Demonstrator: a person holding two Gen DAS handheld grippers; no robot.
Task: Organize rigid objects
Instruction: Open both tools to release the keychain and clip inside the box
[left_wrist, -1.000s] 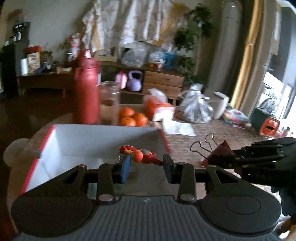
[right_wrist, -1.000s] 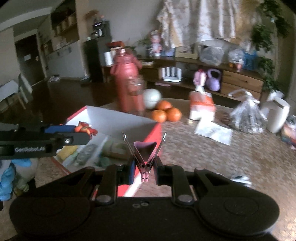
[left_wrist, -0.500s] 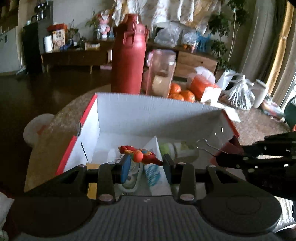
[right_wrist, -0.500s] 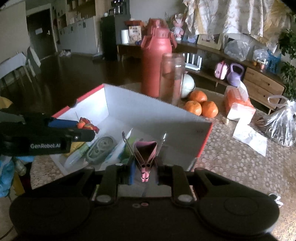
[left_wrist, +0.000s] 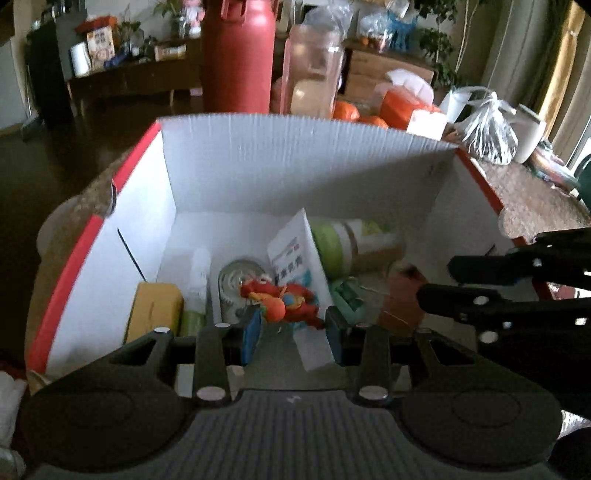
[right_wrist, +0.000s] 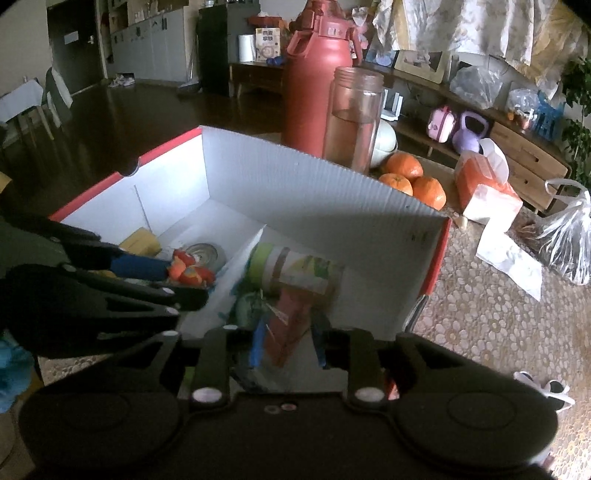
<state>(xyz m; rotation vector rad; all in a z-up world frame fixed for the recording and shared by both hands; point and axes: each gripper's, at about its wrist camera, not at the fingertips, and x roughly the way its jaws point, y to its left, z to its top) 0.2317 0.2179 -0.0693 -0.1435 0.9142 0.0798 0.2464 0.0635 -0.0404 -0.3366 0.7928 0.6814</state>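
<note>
A white cardboard box (left_wrist: 303, 162) with red rims holds a divider (left_wrist: 310, 254), a tin (left_wrist: 236, 284), a yellow packet (left_wrist: 155, 310) and a green-lidded jar (left_wrist: 354, 243). My left gripper (left_wrist: 291, 332) is over the box's left compartment, jaws spread, with a small red-orange toy (left_wrist: 280, 299) between them; the toy also shows in the right wrist view (right_wrist: 188, 273). My right gripper (right_wrist: 288, 343) is open over the right compartment. The red binder clip (right_wrist: 291, 321) lies blurred just below its fingers, also in the left wrist view (left_wrist: 402, 299).
Behind the box (right_wrist: 303, 199) stand a red flask (right_wrist: 317, 77) and a clear bottle (right_wrist: 354, 118). Oranges (right_wrist: 413, 181), a tissue pack (right_wrist: 484, 184), paper (right_wrist: 509, 258) and a plastic bag (right_wrist: 569, 240) lie on the patterned table at the right.
Both grippers have moved forward and down into the box. My right gripper has opened and let go of the red binder clip, which has dropped into the right compartment.
</note>
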